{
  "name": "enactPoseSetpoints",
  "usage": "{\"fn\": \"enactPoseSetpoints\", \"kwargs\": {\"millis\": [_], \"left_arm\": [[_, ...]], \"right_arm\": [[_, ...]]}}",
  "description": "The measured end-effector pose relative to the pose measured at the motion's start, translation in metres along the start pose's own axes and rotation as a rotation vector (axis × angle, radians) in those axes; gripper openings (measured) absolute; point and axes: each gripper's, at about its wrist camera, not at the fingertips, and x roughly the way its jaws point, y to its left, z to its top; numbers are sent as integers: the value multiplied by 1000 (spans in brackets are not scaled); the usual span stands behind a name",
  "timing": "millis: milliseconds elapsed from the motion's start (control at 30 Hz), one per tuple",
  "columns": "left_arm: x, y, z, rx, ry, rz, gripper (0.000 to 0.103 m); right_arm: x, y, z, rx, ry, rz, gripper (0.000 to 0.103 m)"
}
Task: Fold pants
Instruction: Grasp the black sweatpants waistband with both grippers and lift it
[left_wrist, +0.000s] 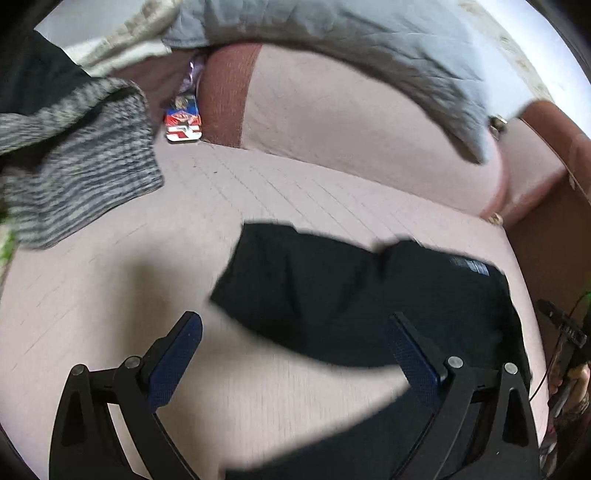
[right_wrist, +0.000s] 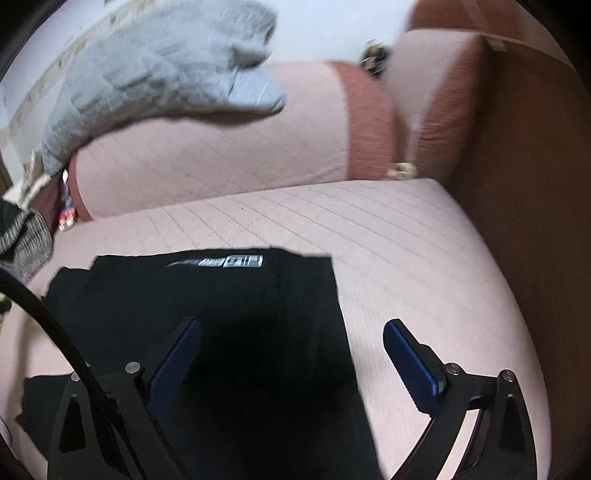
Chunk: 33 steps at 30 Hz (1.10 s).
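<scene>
Left wrist view: pink quilted sofa seat (left_wrist: 110, 288) fills most of the frame, its back cushion (left_wrist: 351, 122) across the upper middle. Grey quilted blanket (left_wrist: 369, 40) draped along the top. Black pants (left_wrist: 351, 295) lie flat on the seat at centre right, folded into a compact shape, a small label (left_wrist: 471, 266) near their upper right edge. Grey striped knit garment (left_wrist: 77, 162) at the left edge, well apart from the pants. Small red-and-blue packet (left_wrist: 183, 123) in the cushion gap, upper left; print blurred, unreadable. Left gripper (left_wrist: 295, 332) at the bottom, fingers spread wide, nothing between them.

Right wrist view: same seat (right_wrist: 424, 258); pants (right_wrist: 221, 314) at lower centre and left. Right gripper (right_wrist: 291, 336) with fingers apart, left one over the cloth, right one over bare seat; contact probably none, blur prevents certainty
</scene>
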Motion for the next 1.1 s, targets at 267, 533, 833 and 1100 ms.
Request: {"fn": "enactPoseSetpoints", "kwargs": {"millis": [267,533,833,1100], "left_arm": [[104,30,50,-95,72,-32,99],[121,-6,57,86,91,-53,90],[96,-14,57,23,45,-98,12],[13,-43,46,124,-119,-102,12]], "right_arm": [[121,16,51,-154,134,10,88],[147,35,64,-200,189,138,51],[109,33,68,-125,138,153,12],[27,44,49,-129,37,165,11]]}}
